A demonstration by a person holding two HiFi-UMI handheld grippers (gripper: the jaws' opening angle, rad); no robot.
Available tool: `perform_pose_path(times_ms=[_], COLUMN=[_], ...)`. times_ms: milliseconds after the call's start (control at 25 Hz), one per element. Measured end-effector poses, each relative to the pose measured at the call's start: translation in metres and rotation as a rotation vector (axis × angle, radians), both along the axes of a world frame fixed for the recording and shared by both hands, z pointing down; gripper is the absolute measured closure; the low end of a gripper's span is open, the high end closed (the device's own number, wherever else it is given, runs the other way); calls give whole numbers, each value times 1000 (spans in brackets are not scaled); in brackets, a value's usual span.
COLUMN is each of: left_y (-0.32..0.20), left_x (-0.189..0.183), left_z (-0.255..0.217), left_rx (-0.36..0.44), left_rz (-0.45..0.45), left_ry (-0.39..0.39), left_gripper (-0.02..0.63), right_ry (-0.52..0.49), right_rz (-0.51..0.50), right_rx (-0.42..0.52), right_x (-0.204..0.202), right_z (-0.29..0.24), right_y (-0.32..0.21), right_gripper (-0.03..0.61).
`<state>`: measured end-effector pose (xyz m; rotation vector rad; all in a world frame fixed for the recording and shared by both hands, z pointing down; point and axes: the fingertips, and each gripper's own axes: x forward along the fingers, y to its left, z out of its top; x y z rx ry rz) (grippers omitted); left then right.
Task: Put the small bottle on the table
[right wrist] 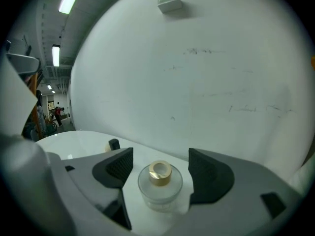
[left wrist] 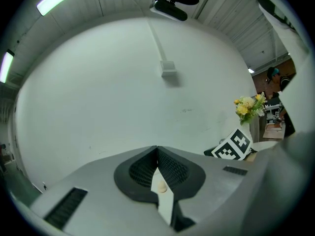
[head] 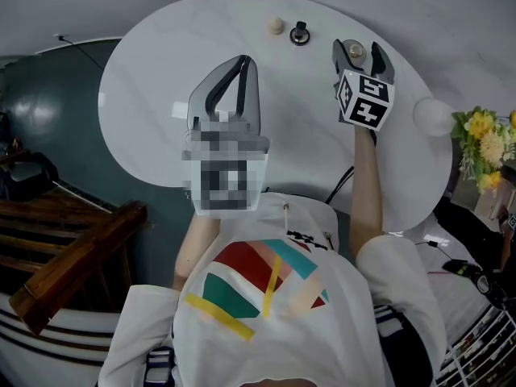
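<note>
We look first at the right gripper (right wrist: 160, 159). Its jaws stand wide apart, and between them sits the small bottle (right wrist: 160, 186) with a clear gap to each ribbed pad, so the gripper surrounds it without touching it. In the head view, the right gripper (head: 359, 48) lies at about 2 o'clock from the left gripper (head: 242, 61), both over the white oval table (head: 153, 79).

The small bottle (head: 355, 53) rests on the tabletop near the far rim, at roughly 1 o'clock on the oval. It is a squat, round, clear-glass bottle standing upright. Its long axis is vertical and its gold neck points straight up (from the head view we look almost down into that open neck).

In its own view, the left gripper (left wrist: 157, 150) has its jaws brought together, tips meeting, with nothing clamped between them. The narrow slit below the tips shows only the tabletop and a small beige ball (left wrist: 160, 187) lying beyond.

That beige ball (head: 276, 27) sits at about 12 o'clock on the table, with a small black knob-like piece (head: 300, 33) just beside it at its 3 o'clock. A bunch of yellow flowers (head: 484, 143) stands off the table's 3 o'clock edge.
</note>
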<state>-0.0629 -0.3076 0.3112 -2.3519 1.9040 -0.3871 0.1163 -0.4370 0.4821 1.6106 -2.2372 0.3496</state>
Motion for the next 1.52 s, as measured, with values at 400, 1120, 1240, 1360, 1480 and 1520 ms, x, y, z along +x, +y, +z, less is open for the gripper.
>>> perform_pose_path(times_ms=[400, 1120, 1240, 1360, 1480, 1520], left_y=[7, 38, 40, 42, 44, 45], left_x=[14, 27, 29, 30, 32, 32], left_z=[-19, -43, -43, -46, -48, -48], left_rx=[73, 150, 150, 160, 167, 167], left_rz=[38, 102, 105, 106, 109, 111], left_ry=[67, 110, 120, 129, 129, 129], left_gripper=[597, 597, 597, 597, 597, 597], right_ry=[-7, -85, -74, -51, -44, -45], right_rz=[-37, -43, -45, -59, -66, -66], right_rx=[180, 358, 350, 355, 360, 360], right_x=[-19, -40, -40, -42, -43, -43], right_z=[-106, -194, -191, -190, -191, -191], right_y=[68, 192, 200, 202, 204, 204], right_gripper=[232, 541, 549, 563, 566, 566])
